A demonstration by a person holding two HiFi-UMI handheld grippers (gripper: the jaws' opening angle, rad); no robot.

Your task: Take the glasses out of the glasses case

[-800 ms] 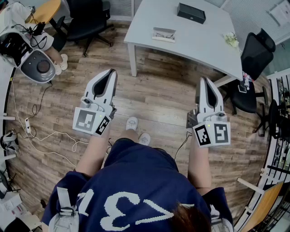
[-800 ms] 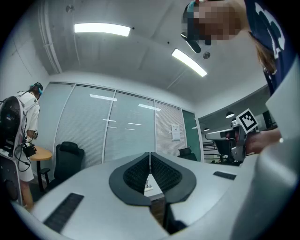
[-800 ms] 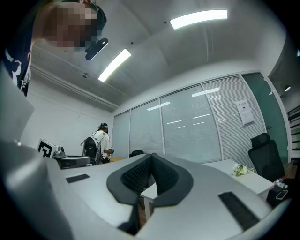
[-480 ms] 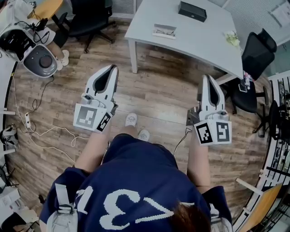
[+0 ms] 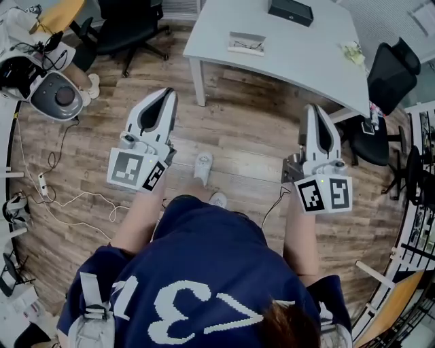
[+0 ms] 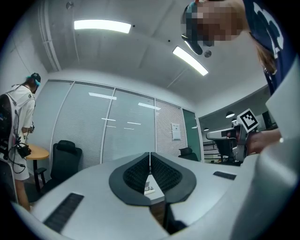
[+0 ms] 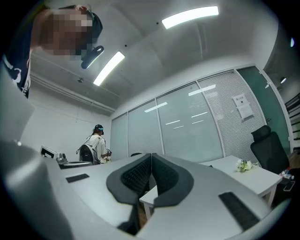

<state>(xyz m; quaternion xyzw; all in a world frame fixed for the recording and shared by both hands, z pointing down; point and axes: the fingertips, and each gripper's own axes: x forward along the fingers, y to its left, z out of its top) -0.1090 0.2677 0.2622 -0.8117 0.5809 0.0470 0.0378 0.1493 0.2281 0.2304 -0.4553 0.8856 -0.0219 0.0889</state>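
Note:
A black glasses case (image 5: 290, 11) lies closed at the far side of the white table (image 5: 306, 61). Nearer the table's front edge sits a small pale tray-like object (image 5: 246, 43) with what looks like a pair of glasses on it. Both grippers hang over the wooden floor, well short of the table. My left gripper (image 5: 165, 94) is shut with nothing in it, and my right gripper (image 5: 313, 109) is likewise shut and empty. In the left gripper view the closed left gripper (image 6: 150, 154) points at the table; the right gripper (image 7: 151, 155) does the same in its view.
A small bunch of white flowers (image 5: 352, 53) lies at the table's right end. Black office chairs stand at the right (image 5: 387, 75) and the far left (image 5: 129, 27). Cables (image 5: 61, 204) trail over the floor at left beside a round device (image 5: 58, 95). Another person (image 7: 96, 147) stands further back.
The person has stepped toward the table, one foot now forward. Both grippers have come a little closer to it and stay shut.

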